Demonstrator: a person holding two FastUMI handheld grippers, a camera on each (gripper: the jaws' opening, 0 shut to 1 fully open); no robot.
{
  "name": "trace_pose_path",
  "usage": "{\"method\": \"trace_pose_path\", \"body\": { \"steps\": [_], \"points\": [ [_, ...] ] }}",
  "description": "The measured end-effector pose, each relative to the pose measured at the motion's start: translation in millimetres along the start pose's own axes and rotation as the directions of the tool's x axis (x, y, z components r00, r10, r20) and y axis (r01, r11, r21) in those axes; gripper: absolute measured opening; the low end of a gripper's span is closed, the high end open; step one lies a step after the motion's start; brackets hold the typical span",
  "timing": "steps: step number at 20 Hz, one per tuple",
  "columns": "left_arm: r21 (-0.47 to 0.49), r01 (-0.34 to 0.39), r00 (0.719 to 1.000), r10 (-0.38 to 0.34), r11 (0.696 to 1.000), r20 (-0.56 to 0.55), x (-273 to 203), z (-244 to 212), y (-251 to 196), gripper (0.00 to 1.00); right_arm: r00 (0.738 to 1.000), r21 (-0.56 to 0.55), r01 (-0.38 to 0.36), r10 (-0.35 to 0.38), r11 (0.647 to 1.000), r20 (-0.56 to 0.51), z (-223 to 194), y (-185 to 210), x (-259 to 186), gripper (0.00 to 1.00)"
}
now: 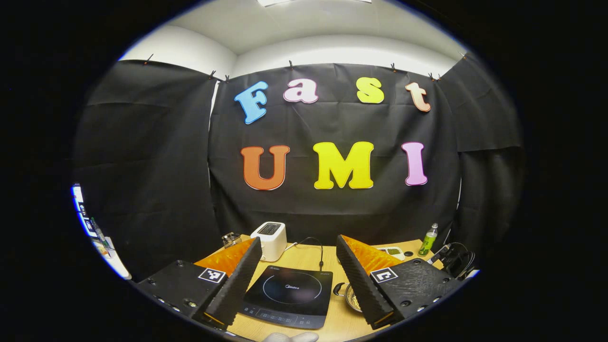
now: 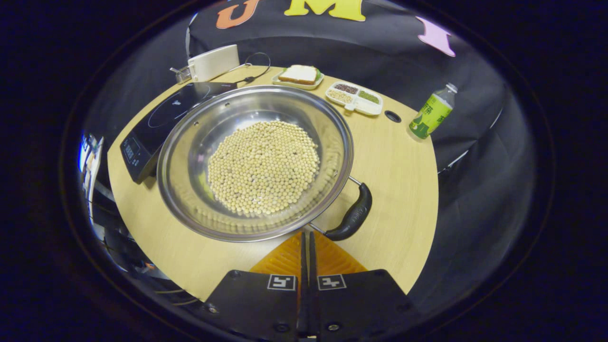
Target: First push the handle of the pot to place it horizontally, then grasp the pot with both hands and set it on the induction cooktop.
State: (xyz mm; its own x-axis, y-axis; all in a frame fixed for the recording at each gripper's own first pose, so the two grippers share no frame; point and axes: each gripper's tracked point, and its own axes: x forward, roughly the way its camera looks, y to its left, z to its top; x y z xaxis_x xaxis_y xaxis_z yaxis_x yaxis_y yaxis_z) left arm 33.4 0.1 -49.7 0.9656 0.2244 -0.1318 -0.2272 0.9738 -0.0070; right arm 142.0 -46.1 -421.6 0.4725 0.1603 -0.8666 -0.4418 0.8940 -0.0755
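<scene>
Where the right gripper view looks down on the steel pot (image 2: 256,161) of pale beans (image 2: 262,166), its black handle (image 2: 354,216) is seen at the near right rim, with the induction cooktop (image 2: 161,118) touching its far left side on the desk (image 2: 394,190). The right hand-held gripper (image 2: 306,240) is closed — fingers together, empty, tips beside the rim. Seen from the left gripper view, the left hand-held gripper (image 1: 297,273) is held wide open and level above the cooktop (image 1: 289,294) — nothing is gripped.

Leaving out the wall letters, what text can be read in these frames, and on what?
"Midea": at the centre of the induction cooktop.
Its front-edge control markings: too small to read.
Bottle label: too blurred to read.
</scene>
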Motion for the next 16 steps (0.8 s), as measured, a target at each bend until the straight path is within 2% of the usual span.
{"method": "trace_pose_path", "body": {
  "steps": [3,6,7,8,10,11,14,15,16],
  "points": [
    [0.003,-0.036,0.999,0.036,0.999,-0.004,-5.2,-1.0,1.0,0.95,1.000,-0.011,-0.020,0.020,1.000,-0.009,2.4,-9.7,1.5,0.04],
    [0.002,-0.069,0.998,0.069,0.998,-0.007,-9.0,-4.1,-0.9,0.95,1.000,-0.071,-0.019,0.018,0.997,-0.009,7.8,-20.5,5.3,0.04],
    [-0.001,-0.078,0.997,0.078,0.997,-0.010,-9.9,-5.6,-0.5,0.94,1.000,-0.090,-0.014,0.014,0.996,-0.008,9.7,-24.2,6.9,0.00],
    [-0.002,-0.084,0.996,0.084,0.996,-0.012,-10.7,-7.8,-1.7,0.95,1.000,-0.103,-0.009,0.008,0.995,-0.005,12.4,-27.7,9.4,0.04],
    [0.006,-0.097,0.995,0.097,0.995,-0.017,-12.8,-9.5,-2.7,0.95,1.000,-0.118,-0.007,0.007,0.993,-0.006,15.2,-31.8,12.5,0.00],
    [0.011,-0.101,0.995,0.101,0.995,-0.021,-12.6,-11.2,-3.7,0.95,1.000,-0.121,-0.009,0.008,0.993,-0.007,16.5,-33.7,13.5,0.04],
    [0.016,-0.110,0.994,0.110,0.994,-0.028,-11.2,-13.2,-6.9,0.95,1.000,-0.119,-0.014,0.014,0.993,-0.003,19.3,-37.3,16.0,0.04],
    [0.017,-0.112,0.993,0.112,0.994,-0.028,-11.2,-13.6,-6.9,0.95,1.000,-0.120,-0.015,0.015,0.993,-0.003,19.9,-37.7,16.3,0.01],
    [0.020,-0.110,0.993,0.110,0.994,-0.030,-9.6,-15.1,-8.2,0.95,1.000,-0.123,-0.016,0.016,0.992,-0.002,20.1,-38.0,16.7,0.04]
  ]
}}
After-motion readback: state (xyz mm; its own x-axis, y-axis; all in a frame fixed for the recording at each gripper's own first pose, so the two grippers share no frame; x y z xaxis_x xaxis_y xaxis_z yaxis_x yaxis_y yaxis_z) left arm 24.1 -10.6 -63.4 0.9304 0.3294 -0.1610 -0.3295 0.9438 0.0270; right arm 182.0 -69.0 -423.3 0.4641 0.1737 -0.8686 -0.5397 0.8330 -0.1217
